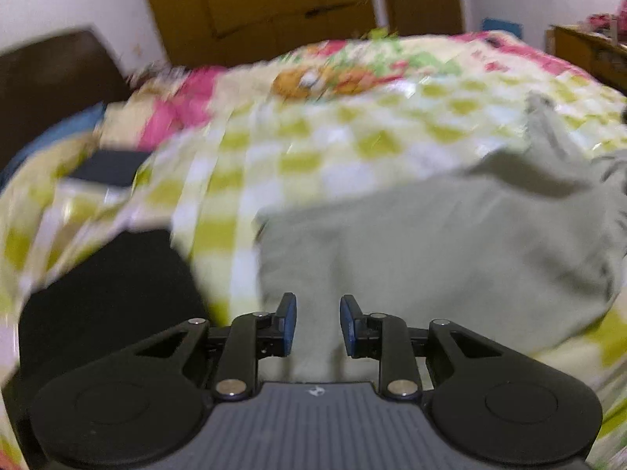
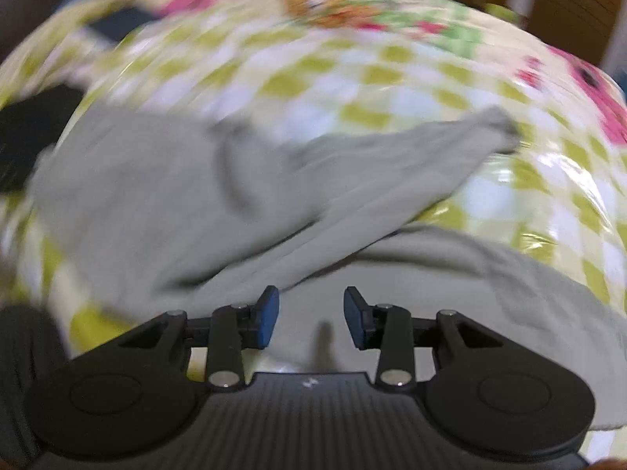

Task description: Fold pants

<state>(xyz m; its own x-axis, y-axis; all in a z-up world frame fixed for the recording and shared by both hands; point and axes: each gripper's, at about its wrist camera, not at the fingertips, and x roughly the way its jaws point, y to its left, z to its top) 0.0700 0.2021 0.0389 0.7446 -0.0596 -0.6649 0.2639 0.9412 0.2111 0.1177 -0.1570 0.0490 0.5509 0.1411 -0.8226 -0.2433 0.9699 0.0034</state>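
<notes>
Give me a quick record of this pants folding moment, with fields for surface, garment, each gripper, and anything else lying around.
surface: bed with a green and white checked sheet, flowery at the far end
garment: grey pants lying on the sheet, partly folded, one end trailing to the right
left gripper: open, blue fingers apart above the pants, nothing between them
right gripper: open, nothing gripped, pants below
other: black fabric at the left edge of the bed; wooden wardrobe behind
image quality: both views blurred
</notes>
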